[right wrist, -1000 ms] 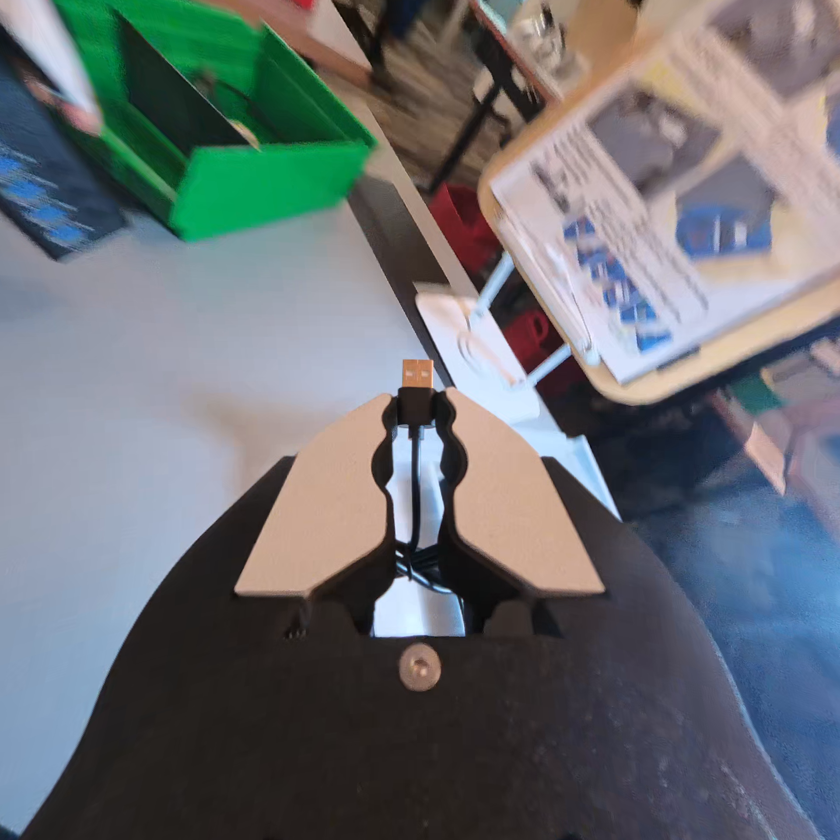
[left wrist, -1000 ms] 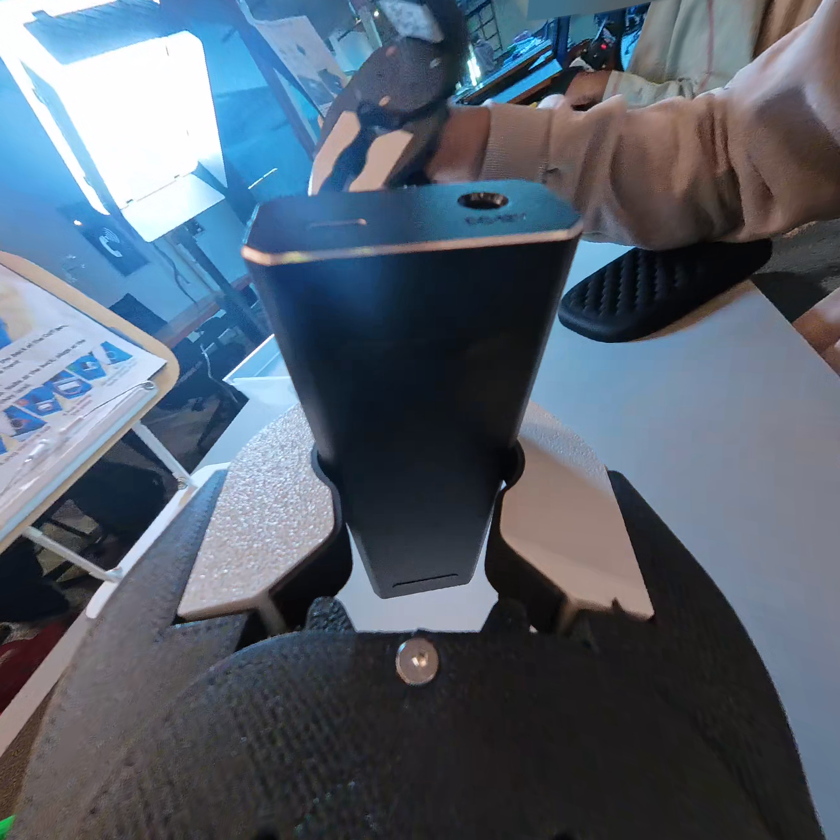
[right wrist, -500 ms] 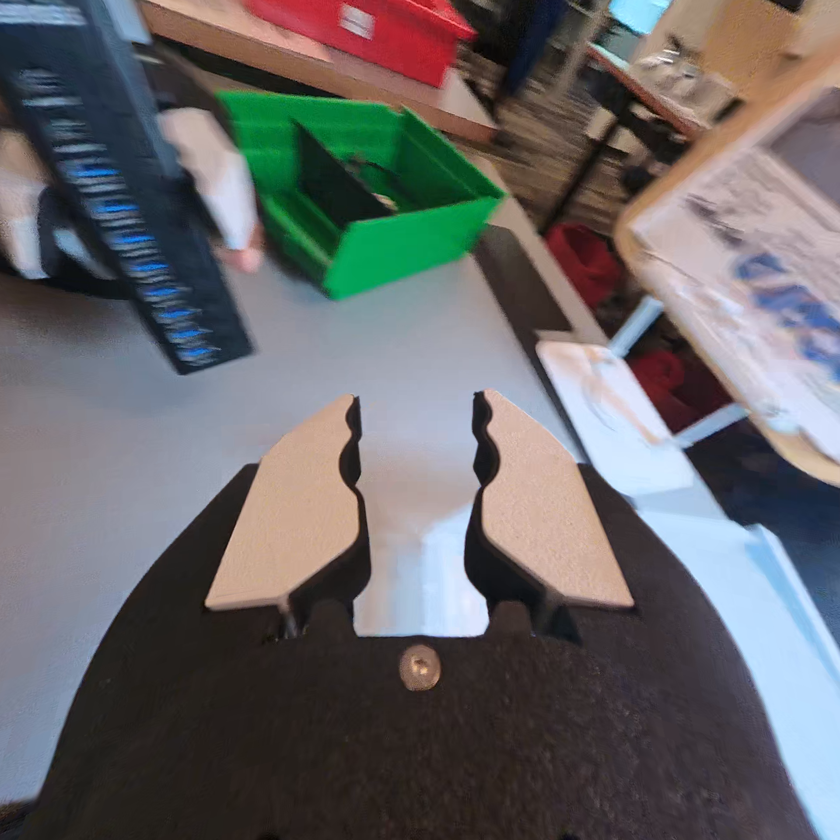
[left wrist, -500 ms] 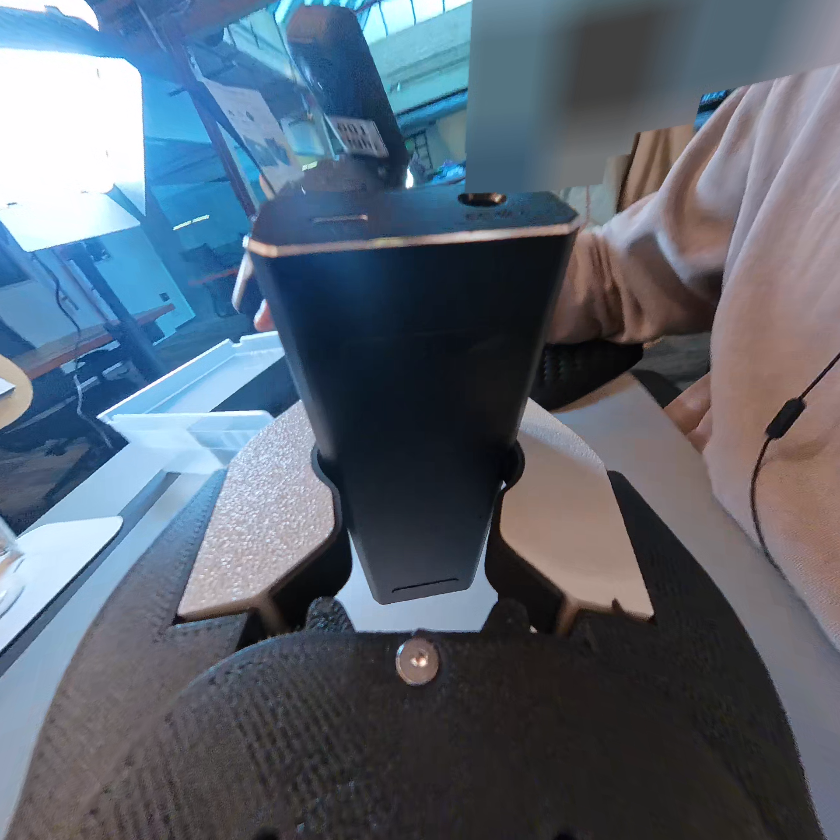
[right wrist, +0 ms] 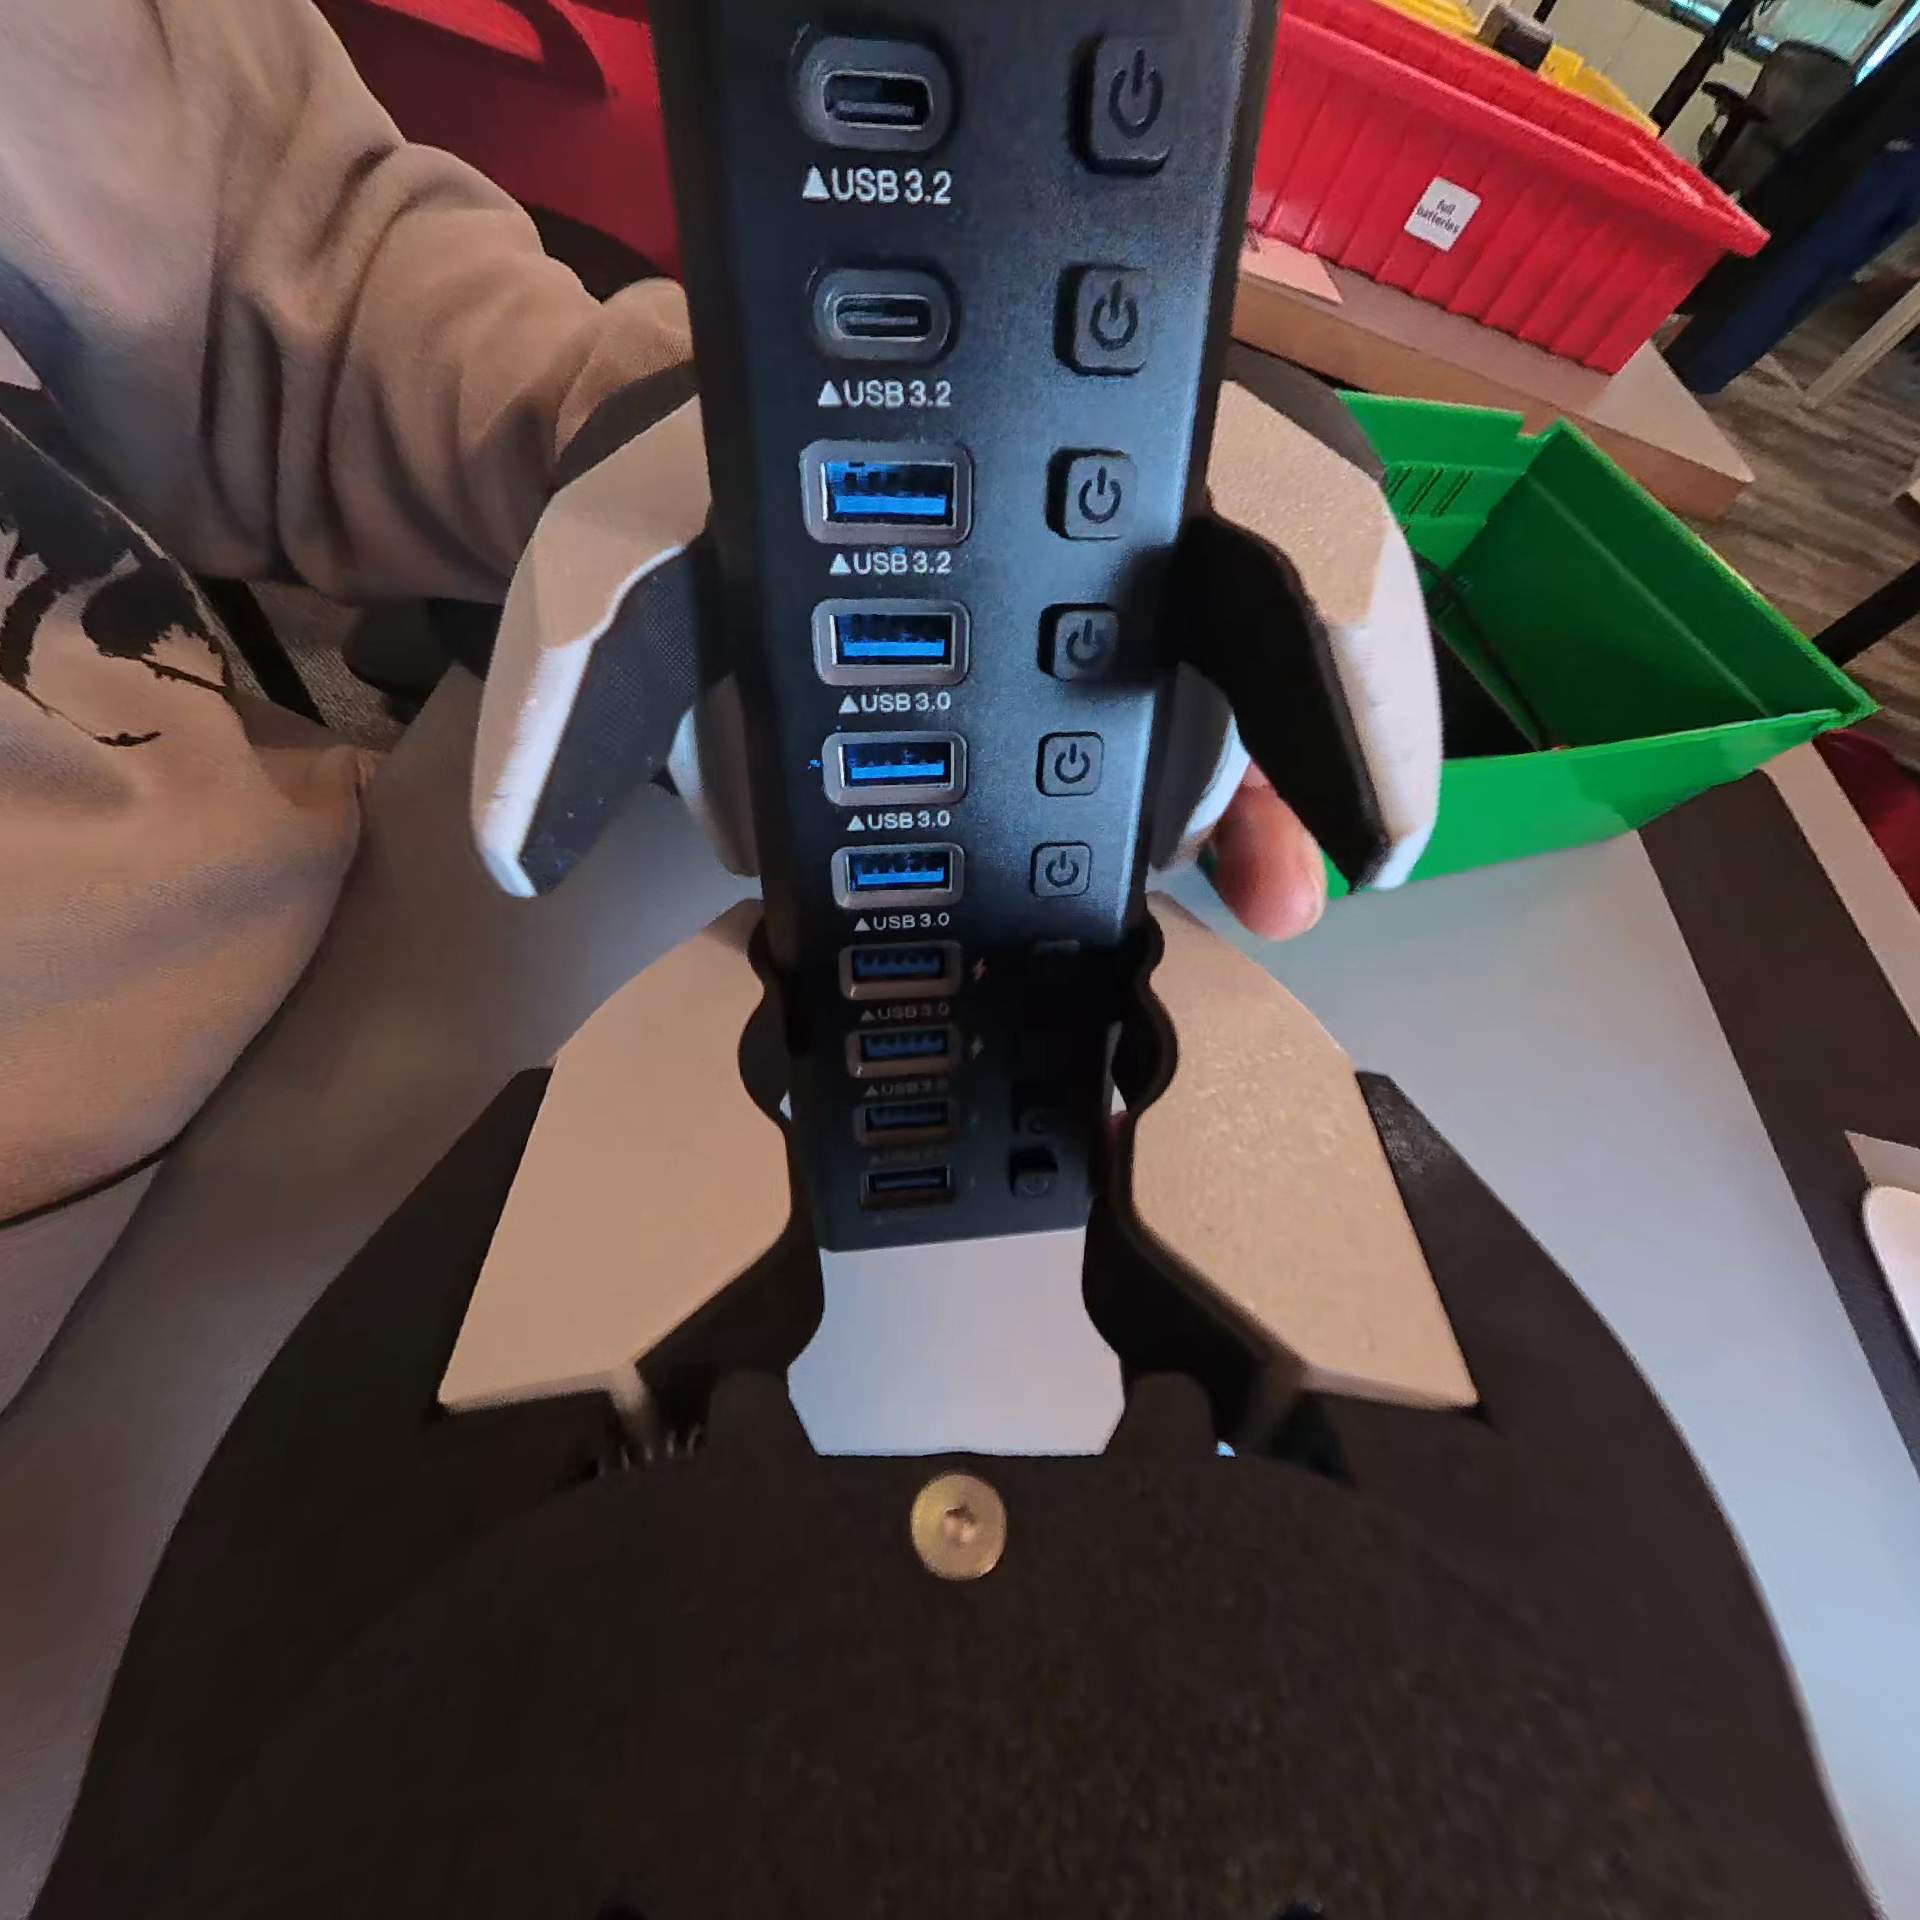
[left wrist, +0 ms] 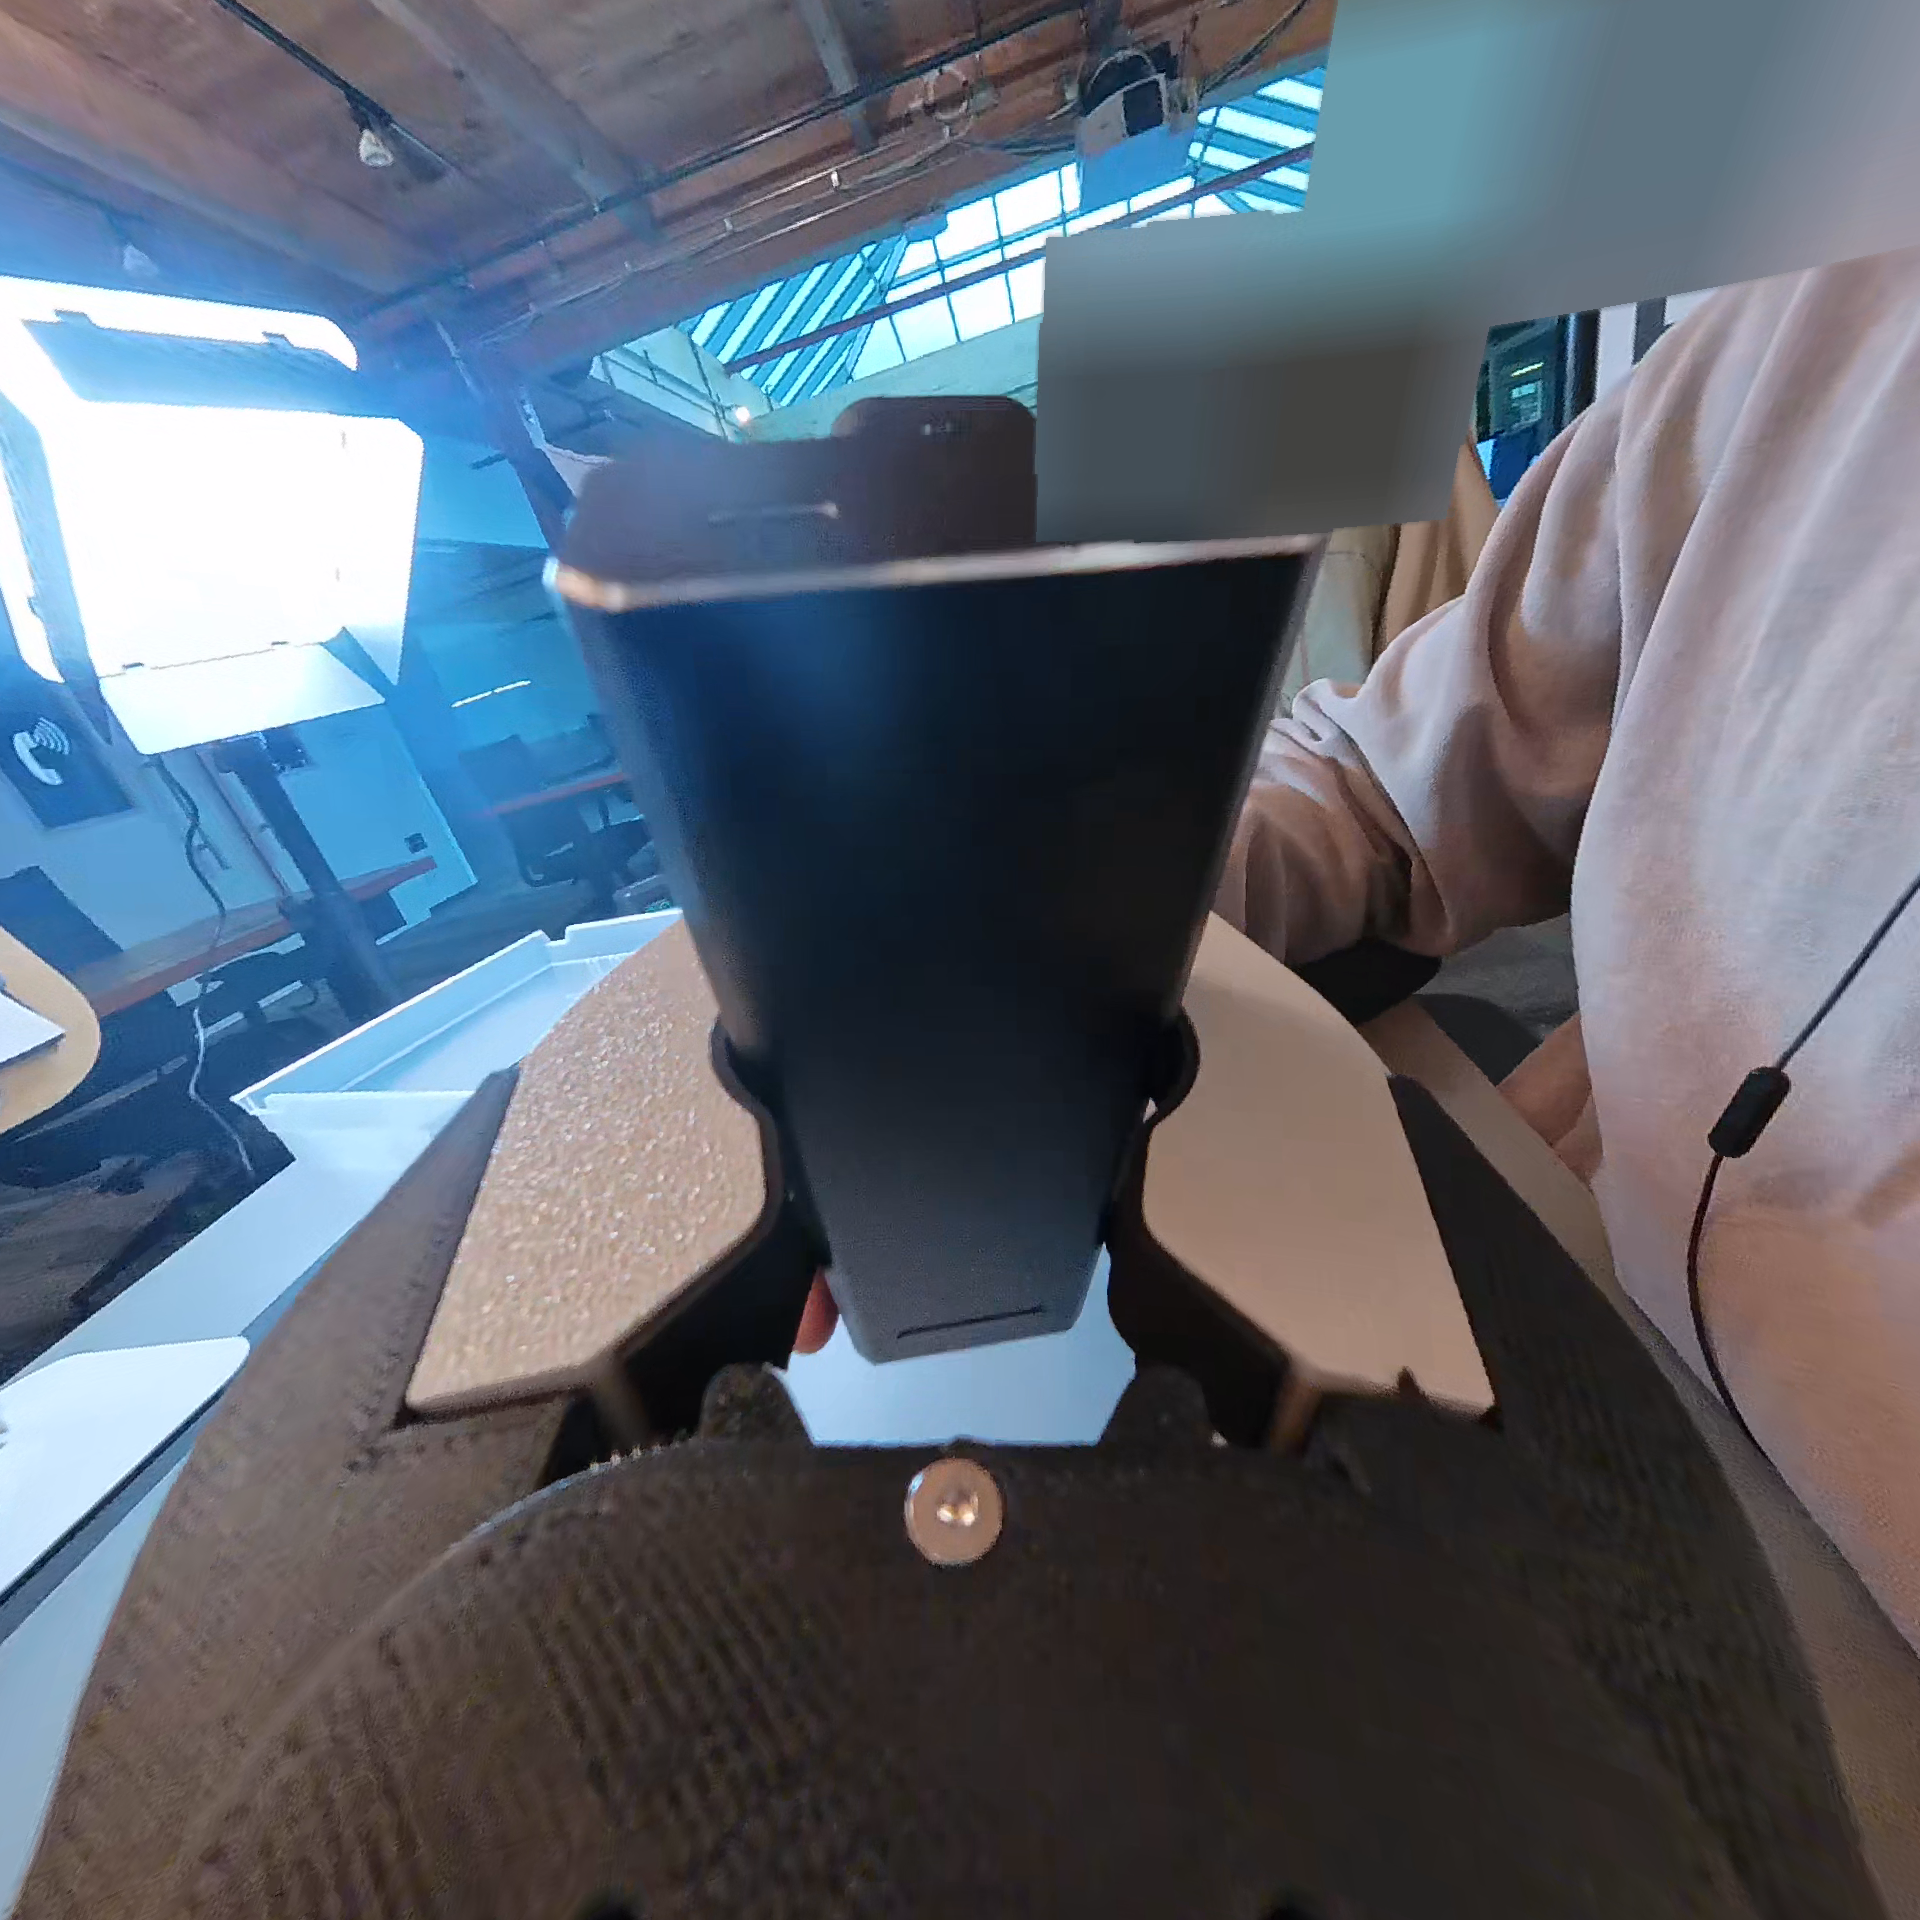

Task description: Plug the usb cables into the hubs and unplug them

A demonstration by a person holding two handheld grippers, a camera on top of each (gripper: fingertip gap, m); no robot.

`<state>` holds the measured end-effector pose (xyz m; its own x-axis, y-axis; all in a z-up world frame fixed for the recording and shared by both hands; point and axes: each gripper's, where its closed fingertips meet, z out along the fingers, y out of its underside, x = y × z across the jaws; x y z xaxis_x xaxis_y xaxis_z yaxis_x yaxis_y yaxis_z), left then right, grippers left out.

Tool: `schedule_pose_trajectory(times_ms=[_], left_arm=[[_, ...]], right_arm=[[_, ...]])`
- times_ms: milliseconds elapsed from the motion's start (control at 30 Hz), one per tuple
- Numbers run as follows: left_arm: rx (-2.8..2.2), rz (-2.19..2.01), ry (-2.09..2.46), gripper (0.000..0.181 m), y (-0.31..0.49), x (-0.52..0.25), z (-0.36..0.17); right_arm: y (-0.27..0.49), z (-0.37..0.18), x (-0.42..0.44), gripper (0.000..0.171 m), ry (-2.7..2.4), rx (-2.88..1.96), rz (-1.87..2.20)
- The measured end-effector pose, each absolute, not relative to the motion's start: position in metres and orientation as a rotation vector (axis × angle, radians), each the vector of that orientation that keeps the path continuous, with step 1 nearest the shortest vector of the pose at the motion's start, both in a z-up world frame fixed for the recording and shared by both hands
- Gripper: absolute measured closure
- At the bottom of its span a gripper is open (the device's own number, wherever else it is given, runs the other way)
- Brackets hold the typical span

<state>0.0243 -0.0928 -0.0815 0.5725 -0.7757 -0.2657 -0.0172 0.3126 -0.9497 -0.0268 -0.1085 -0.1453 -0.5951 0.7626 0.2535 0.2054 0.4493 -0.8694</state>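
Observation:
A long black USB hub point(right wrist: 935, 623) with a row of blue ports and power buttons stands upright between both grippers. My left gripper point(left wrist: 956, 1039) is shut on it and sees its plain back point(left wrist: 935, 883). In the right wrist view the left gripper's fingers point(right wrist: 582, 707) clamp the hub at mid-height. My right gripper point(right wrist: 951, 997) holds the hub's lower end, its jaws pressed against both sides. All visible ports are empty. No USB cable is in view.
A green bin point(right wrist: 1621, 665) and a red bin point(right wrist: 1455, 208) stand behind the hub on the right. The grey table point(right wrist: 1507, 1091) lies below. A person's sleeve point(right wrist: 260, 364) and torso point(left wrist: 1714, 727) are close by. A white tray point(left wrist: 416, 1039) sits at left. My right fingertips sit around 7 centimeters from my left ones.
One second ago my right gripper held a USB-A plug; it let go, opened, swung over and closed around the hub's lower end. My left gripper tilted upward with the hub.

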Motion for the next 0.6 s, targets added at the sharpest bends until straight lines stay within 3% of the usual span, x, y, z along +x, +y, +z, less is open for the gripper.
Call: schedule_pose_trajectory(times_ms=[300,467,600], left_arm=[[-1.329,-0.519,0.599,0.112,-0.062,-0.019,-0.075],[-1.370,-0.475,0.516,0.119,-0.053,-0.040,-0.076],[-1.384,-0.417,0.547,0.147,-0.054,-0.043,-0.079]], right_arm=[[-0.012,-0.128,0.002,0.110,-2.067,-1.100,0.894],[0.148,-0.099,0.039,0.110,-1.945,-1.374,0.403],[0.272,-0.111,0.079,0.110,-1.866,-1.645,0.068]])
